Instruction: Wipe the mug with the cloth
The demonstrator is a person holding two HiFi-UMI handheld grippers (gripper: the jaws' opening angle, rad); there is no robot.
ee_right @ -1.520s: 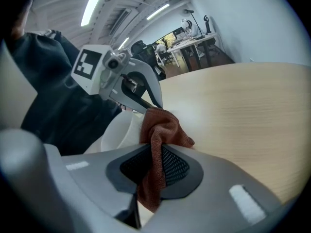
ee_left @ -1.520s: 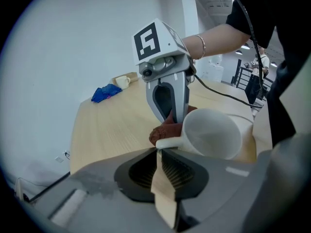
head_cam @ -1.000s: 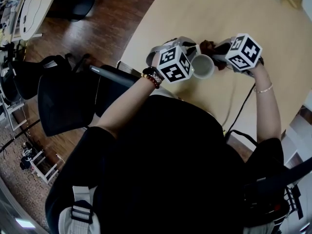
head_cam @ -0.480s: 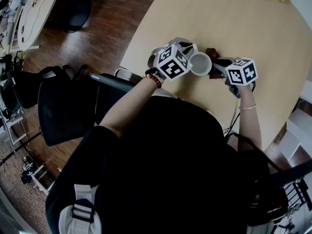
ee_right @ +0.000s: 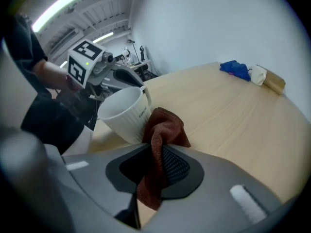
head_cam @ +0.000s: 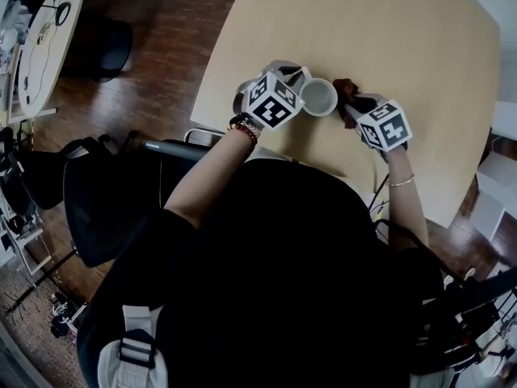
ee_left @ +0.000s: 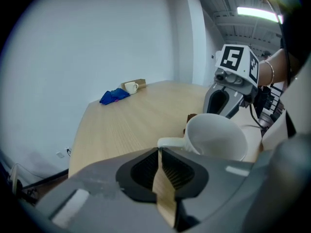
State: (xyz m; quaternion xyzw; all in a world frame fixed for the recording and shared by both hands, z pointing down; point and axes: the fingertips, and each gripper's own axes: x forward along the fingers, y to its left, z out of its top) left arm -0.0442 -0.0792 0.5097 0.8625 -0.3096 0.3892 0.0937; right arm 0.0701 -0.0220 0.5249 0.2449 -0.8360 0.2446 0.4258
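Observation:
A white mug [head_cam: 319, 97] is tipped on the light wooden table [head_cam: 420, 39]. My left gripper [head_cam: 297, 81] is shut on its handle [ee_left: 170, 142], which runs into the closed jaws of the left gripper [ee_left: 159, 152]. A brown cloth [head_cam: 346, 86] is bunched against the mug's right side. My right gripper [head_cam: 354, 105] is shut on the cloth; its jaws are just beginning to open, with the cloth still pinched. In the right gripper view the cloth [ee_right: 163, 130] rises from the right gripper [ee_right: 154, 152] and touches the mug [ee_right: 124, 113].
At the table's far end lie a blue rag [ee_right: 234, 68], a small white cup [ee_right: 257, 74] and a wooden block [ee_right: 273, 83]. A black chair [head_cam: 113, 184] stands left of me on the wooden floor. A cable [head_cam: 380, 188] hangs near the table's front edge.
My right gripper has drawn back toward me and swung lower beside the mug, with the cloth still in it. The left gripper keeps its hold on the mug's handle.

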